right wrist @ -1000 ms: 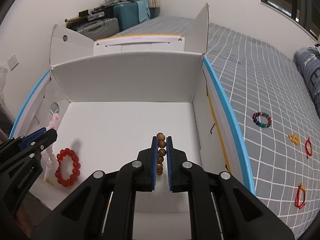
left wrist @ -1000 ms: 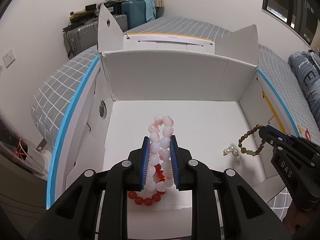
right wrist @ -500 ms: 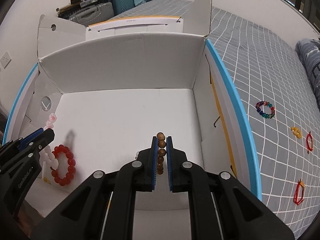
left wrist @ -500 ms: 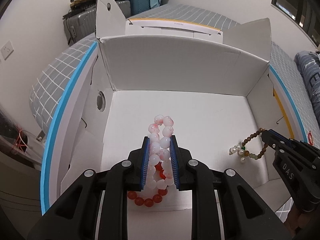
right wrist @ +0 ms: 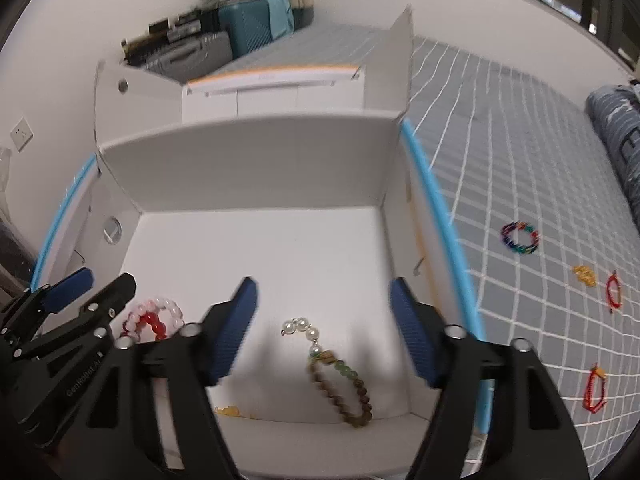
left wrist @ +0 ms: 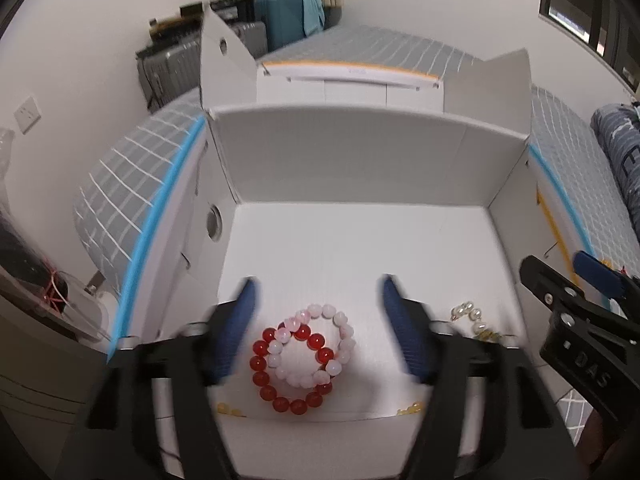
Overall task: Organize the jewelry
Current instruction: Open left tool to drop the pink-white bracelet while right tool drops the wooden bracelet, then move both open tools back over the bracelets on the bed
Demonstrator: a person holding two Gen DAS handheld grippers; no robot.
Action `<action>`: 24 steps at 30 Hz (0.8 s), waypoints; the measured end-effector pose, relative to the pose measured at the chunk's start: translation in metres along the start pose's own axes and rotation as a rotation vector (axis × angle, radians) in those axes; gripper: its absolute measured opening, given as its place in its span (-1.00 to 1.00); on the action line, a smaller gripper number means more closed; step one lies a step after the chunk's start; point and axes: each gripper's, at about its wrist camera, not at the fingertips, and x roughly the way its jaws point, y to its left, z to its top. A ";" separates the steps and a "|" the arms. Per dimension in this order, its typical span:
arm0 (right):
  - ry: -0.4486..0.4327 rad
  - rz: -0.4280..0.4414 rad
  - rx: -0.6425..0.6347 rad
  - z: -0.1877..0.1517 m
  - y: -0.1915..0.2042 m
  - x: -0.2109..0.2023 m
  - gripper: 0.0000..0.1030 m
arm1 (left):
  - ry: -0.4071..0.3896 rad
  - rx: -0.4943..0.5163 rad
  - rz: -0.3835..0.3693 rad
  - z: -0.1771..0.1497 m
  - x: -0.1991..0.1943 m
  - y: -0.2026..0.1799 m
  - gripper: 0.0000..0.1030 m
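Brown bracelet [right wrist: 340,388] flat in box [right wrist: 256,168], long axis toward near-right corner, both grippers' jaws just spread, empty

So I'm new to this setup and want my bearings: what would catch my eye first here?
Probably the red bracelet with a pink bracelet lying across it, on the floor of the white box, below the left gripper, whose jaws have just been opening. Near the right gripper, also just opened, a brown bracelet lies by some pearls. More bracelets dot the grey bedspread outside the box.
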 end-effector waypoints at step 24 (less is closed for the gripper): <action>-0.127 -0.275 0.183 -0.033 -0.191 -0.111 0.85 | -0.101 0.161 -0.187 0.026 -0.071 -0.152 0.89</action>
